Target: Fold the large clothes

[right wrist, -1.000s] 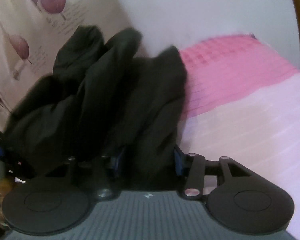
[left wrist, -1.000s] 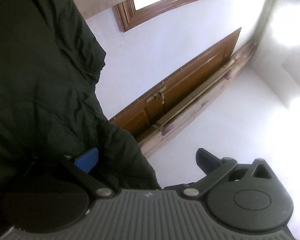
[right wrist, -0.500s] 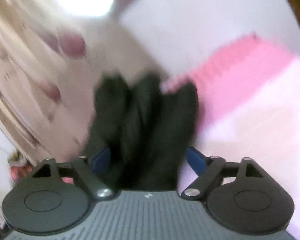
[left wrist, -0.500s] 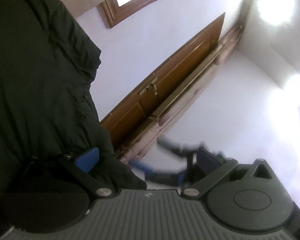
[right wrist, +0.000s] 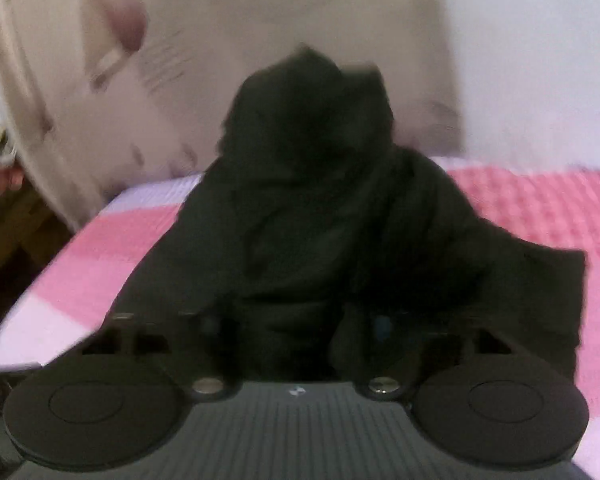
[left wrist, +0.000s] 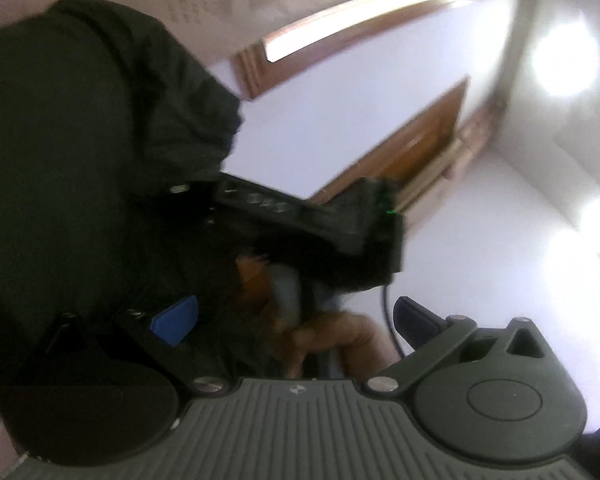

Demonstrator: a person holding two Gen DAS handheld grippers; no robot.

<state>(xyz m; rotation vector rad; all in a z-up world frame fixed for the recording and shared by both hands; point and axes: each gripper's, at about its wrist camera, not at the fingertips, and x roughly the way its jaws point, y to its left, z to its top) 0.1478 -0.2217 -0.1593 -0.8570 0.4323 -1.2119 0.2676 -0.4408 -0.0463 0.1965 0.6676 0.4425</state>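
Through the left wrist view, the left claw (left wrist: pixel 296 318) is standing wide apart, one blue pad (left wrist: pixel 175 319) lying against the dark garment (left wrist: pixel 80 140) and the other fingertip (left wrist: pixel 414 318) hanging free, so nothing is being gripped. The garment is hanging in the air on the left of the view, in front of a pale wall (left wrist: pixel 340 120) and a wooden door (left wrist: pixel 416 140). The right claw's body (left wrist: pixel 320 224) is crossing the middle, with the person's hand (left wrist: pixel 332 340) beneath it.

Through the right wrist view, which is blurred, the right claw (right wrist: pixel 300 328) is buried in the dark garment (right wrist: pixel 320 208); cloth is bunching between its fingers, so it is probably clamping the fabric, though I cannot tell for certain. The garment is rising in a peak above the pink-and-white bed (right wrist: pixel 540 208), its lower edge draping toward the cover, with a patterned curtain (right wrist: pixel 180 60) behind.

To do this step well, the left claw should be taking a matching edge or corner before any laying down, so the garment is spreading flat on the bed rather than collapsing in a heap. Lowering slowly would be helping keep the layers from twisting.
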